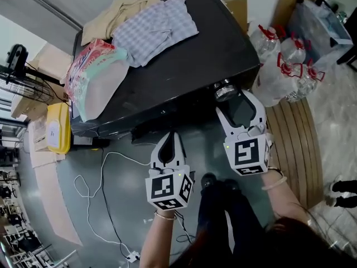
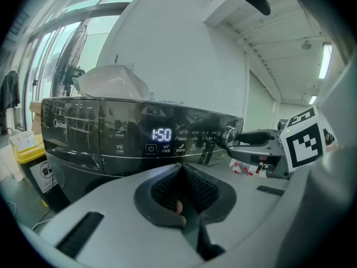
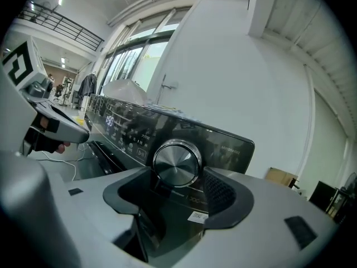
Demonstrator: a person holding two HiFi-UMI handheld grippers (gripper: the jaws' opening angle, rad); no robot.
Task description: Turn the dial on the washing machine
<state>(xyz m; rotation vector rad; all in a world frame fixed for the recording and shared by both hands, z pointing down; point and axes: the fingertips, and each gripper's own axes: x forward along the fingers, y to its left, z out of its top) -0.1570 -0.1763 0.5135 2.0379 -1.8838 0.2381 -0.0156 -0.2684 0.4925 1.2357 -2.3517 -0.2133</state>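
Note:
A dark washing machine stands in front of me, with its control panel lit at 1:50. The round silver dial sits at the panel's right end. My right gripper is up at the dial and open. Its jaws stand on either side of the knob, with a gap showing on the left. From the left gripper view, the dial shows just ahead of the right gripper. Lower and further left, my left gripper is shut on nothing, back from the panel.
Folded clothes and a soft plastic bag lie on the machine's top. A yellow box sits to its left. Large water bottles stand at the right beside slatted wood. A white cable runs across the floor.

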